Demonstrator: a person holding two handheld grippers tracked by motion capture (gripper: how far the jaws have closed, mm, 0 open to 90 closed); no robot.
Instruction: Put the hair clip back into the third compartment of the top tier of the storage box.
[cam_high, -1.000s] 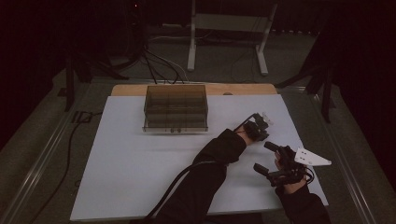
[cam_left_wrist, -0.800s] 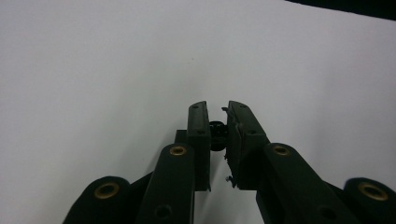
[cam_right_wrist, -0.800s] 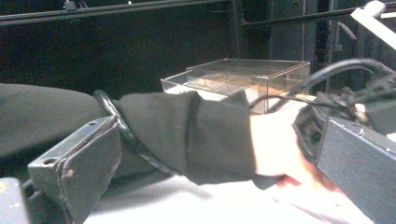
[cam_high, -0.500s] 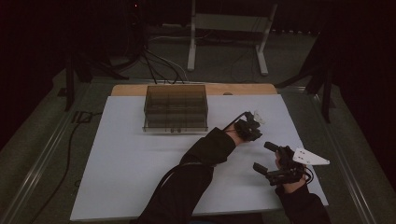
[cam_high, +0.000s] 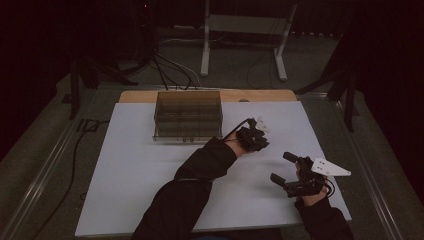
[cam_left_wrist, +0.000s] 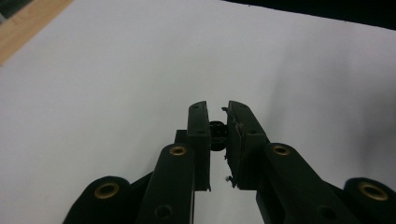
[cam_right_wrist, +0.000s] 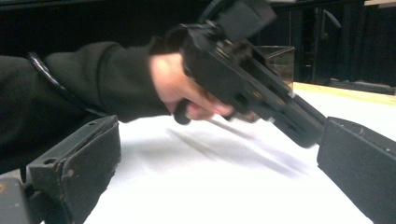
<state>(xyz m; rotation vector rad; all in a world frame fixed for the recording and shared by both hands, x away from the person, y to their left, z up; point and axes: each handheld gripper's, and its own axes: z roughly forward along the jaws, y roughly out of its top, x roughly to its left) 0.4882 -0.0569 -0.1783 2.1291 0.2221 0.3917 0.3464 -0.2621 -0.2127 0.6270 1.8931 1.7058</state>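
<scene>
Over the last second the left gripper (cam_high: 256, 136) has drawn back across the white sheet toward the left, away from the right gripper (cam_high: 286, 171), and now sits closer to the clear box (cam_high: 188, 116). In the left gripper view its two black jaws stand nearly together, clenched on a small black part (cam_left_wrist: 216, 135) that shows as a dark, rounded lump in the narrow gap between the flat pads; what the part is cannot be told. The jaws are matte black plastic with brass-coloured bushings at the joints, and the right-hand pad looks chipped along its edge. The right gripper is held low near the sheet's right side, its jaws spread wide with nothing between them; its own view shows two blocky black pads at the bottom corners, and between them, farther off, the person's left hand (cam_right_wrist: 180, 88) wrapped around the other gripper's handle, a dark sleeve behind it. A grey three-cornered plate (cam_high: 330, 167) rides on top of the right gripper. The white sheet (cam_high: 130, 175) is smooth and plain, laid on a wooden table (cam_high: 260, 95) whose edge shows at the far side. The clear box is rectangular, tinted, with inner dividers, standing near the sheet's far edge. Beyond the table the room is dark, with cables (cam_high: 170, 67) on the floor and a pale metal stand (cam_high: 245, 30).
</scene>
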